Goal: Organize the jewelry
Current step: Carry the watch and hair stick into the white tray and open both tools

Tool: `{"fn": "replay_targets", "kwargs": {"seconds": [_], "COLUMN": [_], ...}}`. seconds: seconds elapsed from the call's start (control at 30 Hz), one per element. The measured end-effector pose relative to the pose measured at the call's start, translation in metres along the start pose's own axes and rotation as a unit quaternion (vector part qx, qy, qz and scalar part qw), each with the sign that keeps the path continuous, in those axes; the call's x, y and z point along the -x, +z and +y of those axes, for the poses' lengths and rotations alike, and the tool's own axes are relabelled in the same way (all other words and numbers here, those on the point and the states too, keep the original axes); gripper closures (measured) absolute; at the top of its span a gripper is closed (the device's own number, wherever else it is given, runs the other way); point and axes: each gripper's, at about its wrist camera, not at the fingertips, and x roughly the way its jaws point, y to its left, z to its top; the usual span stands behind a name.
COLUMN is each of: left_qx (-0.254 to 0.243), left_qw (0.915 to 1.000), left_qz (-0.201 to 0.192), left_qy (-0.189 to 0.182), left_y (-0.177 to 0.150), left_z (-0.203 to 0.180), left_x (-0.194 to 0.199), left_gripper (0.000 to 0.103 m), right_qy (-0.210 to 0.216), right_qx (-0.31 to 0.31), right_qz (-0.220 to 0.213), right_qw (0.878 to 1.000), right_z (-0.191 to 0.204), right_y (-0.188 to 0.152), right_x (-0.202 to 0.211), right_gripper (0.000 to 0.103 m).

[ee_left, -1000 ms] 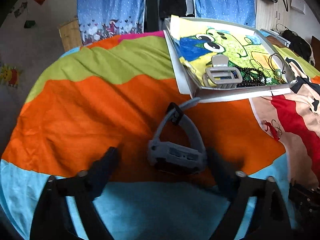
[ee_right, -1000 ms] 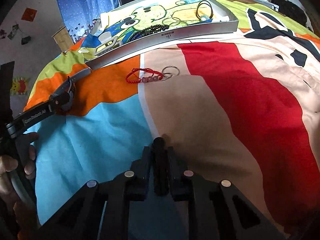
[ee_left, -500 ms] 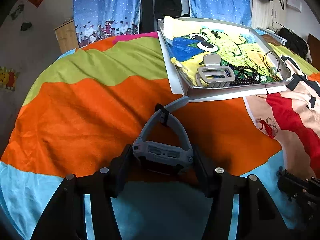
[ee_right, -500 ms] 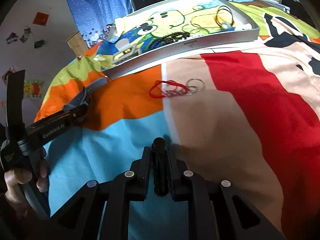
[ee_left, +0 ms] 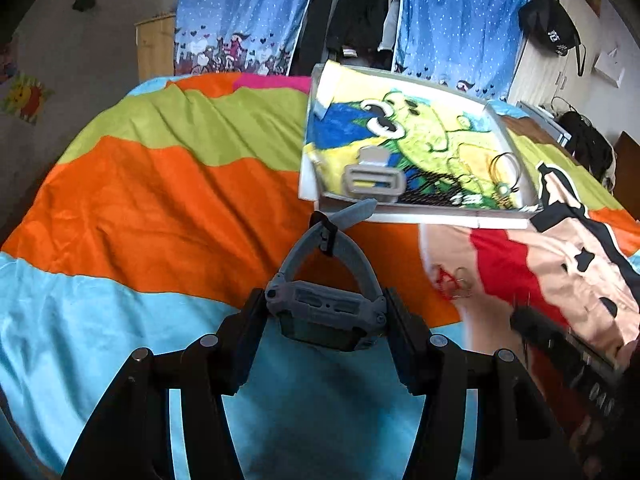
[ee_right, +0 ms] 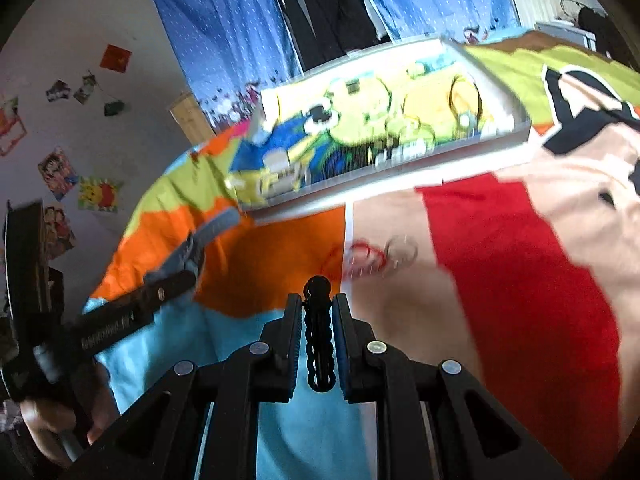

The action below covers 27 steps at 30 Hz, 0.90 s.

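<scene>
My left gripper [ee_left: 326, 320] is shut on a grey wristwatch [ee_left: 326, 312] and holds it above the bedspread, its strap pointing toward the tray. It also shows at the left of the right wrist view [ee_right: 172, 276]. My right gripper [ee_right: 318, 340] is shut on a black wavy hair clip [ee_right: 319, 344]. The white tray [ee_left: 424, 216] with a cartoon liner holds another grey watch [ee_left: 374, 178], black beads [ee_left: 436, 186] and a dark cord loop [ee_left: 506, 168]. A red bracelet with rings [ee_right: 372, 256] lies on the bedspread before the tray; it also shows in the left wrist view [ee_left: 452, 280].
A striped, colourful bedspread [ee_left: 160, 184] covers the bed. Blue curtains [ee_left: 248, 16] and dark hanging clothes [ee_left: 356, 8] stand behind it. A wooden cabinet [ee_left: 154, 48] is at the back left, bags [ee_left: 588, 148] at the right.
My left gripper has closed on the grey watch and lifted it. My right gripper, still holding the clip, has moved forward toward the red bracelet and tray.
</scene>
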Motion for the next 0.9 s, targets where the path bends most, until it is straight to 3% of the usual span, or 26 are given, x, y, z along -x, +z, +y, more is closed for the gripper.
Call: {"fn": "replay_targets", "kwargs": {"seconds": [0.17, 0.33, 0.53, 0.73, 0.9], "left_qx": [0.012, 0.019, 0.038, 0.022, 0.030], "left_qw": [0.9997, 0.9986, 0.9980, 0.9994, 0.9996], "left_qz": [-0.022, -0.049, -0.050, -0.027, -0.005], "left_qy": [0.001, 0.001, -0.005, -0.004, -0.001], "left_y": [0.021, 0.060, 0.104, 0.129, 0.131], "left_z": [-0.034, -0.065, -0.076, -0.081, -0.080], "left_x": [0.008, -0.013, -0.067, -0.115, -0.144], "left_gripper": [0.051, 0.051, 0.051, 0.051, 0.051], "right_qy": [0.018, 0.024, 0.025, 0.023, 0.013], "right_qx": [0.065, 0.121, 0.095, 0.084, 0.088], "right_qz": [-0.028, -0.065, -0.112, -0.102, -0.050], "right_qw": [0.997, 0.990, 0.989, 0.991, 0.995], "right_z": [-0.021, -0.047, -0.078, -0.097, -0.110], "right_y": [0.047, 0.099, 0.137, 0.158, 0.148], "right_x": [0.014, 0.006, -0.030, -0.069, -0.099], "right_gripper": [0.088, 0.088, 0.088, 0.088, 0.088]}}
